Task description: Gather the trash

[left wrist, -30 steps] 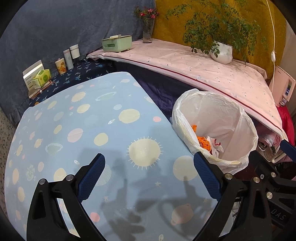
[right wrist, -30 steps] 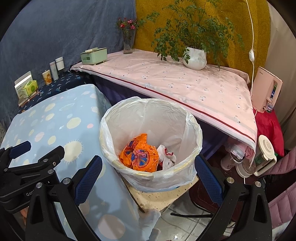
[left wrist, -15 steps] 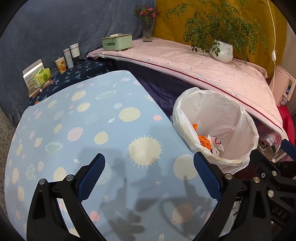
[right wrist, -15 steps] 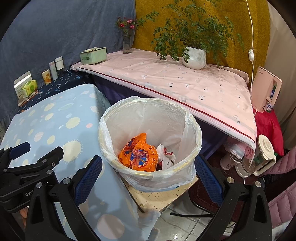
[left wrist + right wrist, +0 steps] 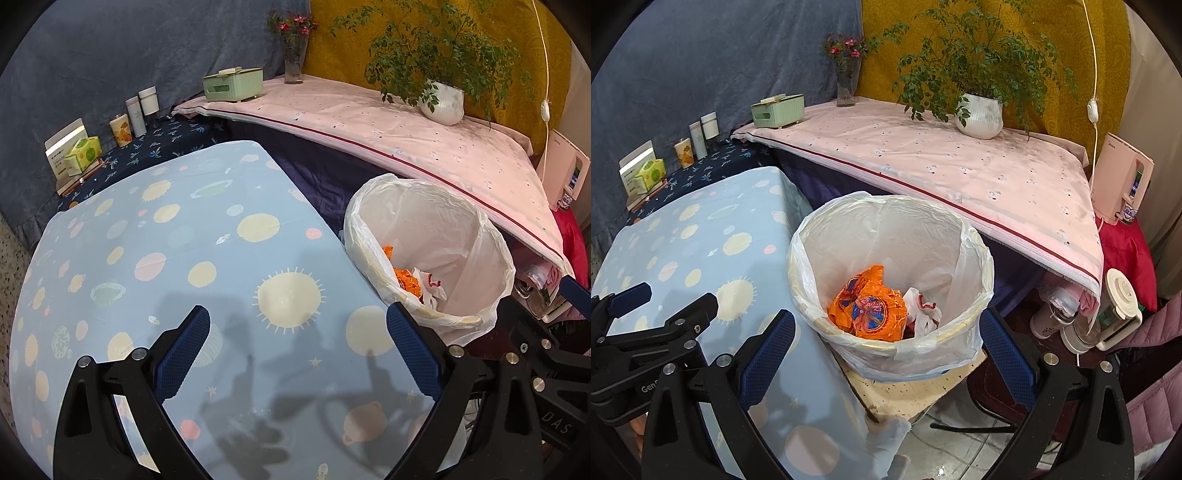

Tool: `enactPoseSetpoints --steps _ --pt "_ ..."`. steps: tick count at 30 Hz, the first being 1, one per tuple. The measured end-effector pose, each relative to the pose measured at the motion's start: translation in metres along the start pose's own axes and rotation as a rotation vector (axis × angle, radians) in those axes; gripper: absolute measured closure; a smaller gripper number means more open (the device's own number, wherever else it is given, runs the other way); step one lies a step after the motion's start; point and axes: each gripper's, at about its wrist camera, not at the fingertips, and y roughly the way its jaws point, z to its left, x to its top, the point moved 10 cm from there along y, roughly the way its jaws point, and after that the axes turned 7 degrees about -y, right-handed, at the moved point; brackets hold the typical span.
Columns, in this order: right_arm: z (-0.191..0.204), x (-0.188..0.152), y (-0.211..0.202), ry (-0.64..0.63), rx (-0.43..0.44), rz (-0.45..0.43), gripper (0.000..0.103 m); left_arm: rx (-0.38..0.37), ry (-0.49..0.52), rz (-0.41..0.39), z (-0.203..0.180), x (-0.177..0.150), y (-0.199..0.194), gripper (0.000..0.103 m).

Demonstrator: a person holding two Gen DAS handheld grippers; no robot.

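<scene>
Crumpled orange snack wrapper (image 5: pixel 868 309) lies at the bottom of the round waste bin lined with a translucent white plastic bag (image 5: pixel 964 258), touching a scrunched white wrapper with red print (image 5: pixel 923 312) on its right. The bin stands on a speckled cream board (image 5: pixel 908 387) just beside the right edge of the table covered in a pale blue cloth printed with suns and planets (image 5: pixel 155 236).

The right gripper (image 5: pixel 886 352) hangs above the near rim of the bin, its blue-padded fingers (image 5: pixel 768 354) spread wide with nothing between them. The left gripper (image 5: pixel 297 356) hovers over the blue cloth, its fingers (image 5: pixel 183 352) likewise wide apart and empty; the shadows of both tools fall on the cloth below it. From the right wrist view the left gripper's black frame shows at the lower left, over the table.

Behind the bin a surface draped in pink cloth with a dark red stripe (image 5: pixel 942 162) carries a white ribbed pot with a leafy green plant (image 5: pixel 979 116), a glass vase of red flowers (image 5: pixel 846 83) and a pale green tissue box (image 5: pixel 777 110). Further left, on a dark blue patterned cloth, stand a few small white and printed containers (image 5: pixel 135 116) and a green carton (image 5: pixel 83 155). A pink appliance (image 5: pixel 1123 181) stands at the right end of the pink surface.
</scene>
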Motion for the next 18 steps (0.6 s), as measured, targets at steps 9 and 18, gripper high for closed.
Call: enactPoseSetpoints --steps 9,18 --pt "0.0006 0.0002 -0.0006 -0.002 0.0 -0.001 0.007 -0.001 -0.006 0.007 0.0032 -0.0017 -0.0019 0.011" --pt "0.0007 0.0028 -0.0011 -0.004 0.002 -0.001 0.007 0.006 -0.019 0.017 0.0089 -0.0026 -0.0012 0.011"
